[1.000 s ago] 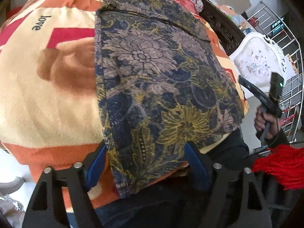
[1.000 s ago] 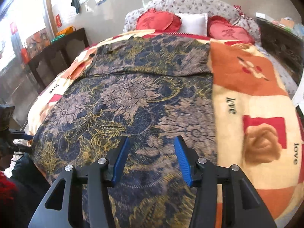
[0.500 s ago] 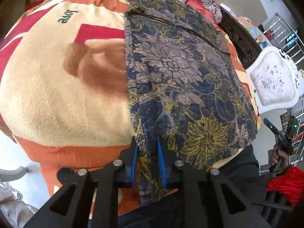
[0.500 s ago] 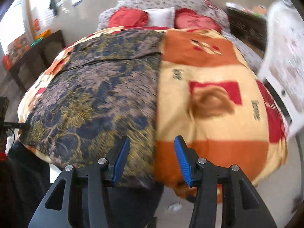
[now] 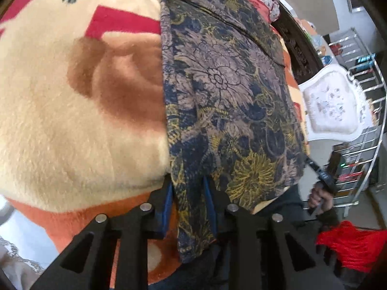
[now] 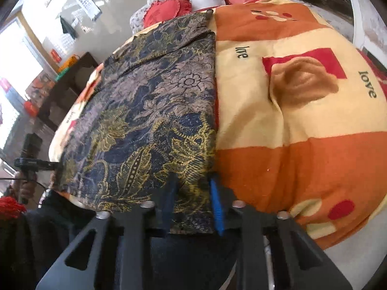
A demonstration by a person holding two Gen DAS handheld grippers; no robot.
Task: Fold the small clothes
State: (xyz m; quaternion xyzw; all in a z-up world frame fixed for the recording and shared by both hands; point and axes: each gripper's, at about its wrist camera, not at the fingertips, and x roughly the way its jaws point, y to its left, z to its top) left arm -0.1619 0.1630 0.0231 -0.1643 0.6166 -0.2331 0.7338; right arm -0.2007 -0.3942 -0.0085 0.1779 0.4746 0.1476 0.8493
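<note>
A dark blue garment with a gold and grey flower print (image 5: 229,84) lies flat on an orange and cream blanket (image 5: 72,120) on a bed. My left gripper (image 5: 187,186) has the garment's near left corner between its blue pads, which press on the cloth while the jaws ease slightly apart. In the right wrist view the same garment (image 6: 157,96) shows its near right corner inside my right gripper (image 6: 193,181), whose jaws are closing on it. The blanket (image 6: 302,157) lies bare to the right. Each gripper also appears at the other view's edge, held by a hand.
Red pillows (image 6: 167,12) lie at the head of the bed. A dark side table (image 6: 67,82) stands to the left. A white chair (image 5: 333,106), a metal rack (image 5: 362,145) and a dark cabinet (image 5: 297,46) stand on the other side. Red tasselled cloth (image 5: 350,241) hangs near the front.
Both grippers went from wide open over the garment to narrow. The left one slid to the near left corner, the right one swung down to the near right corner.
</note>
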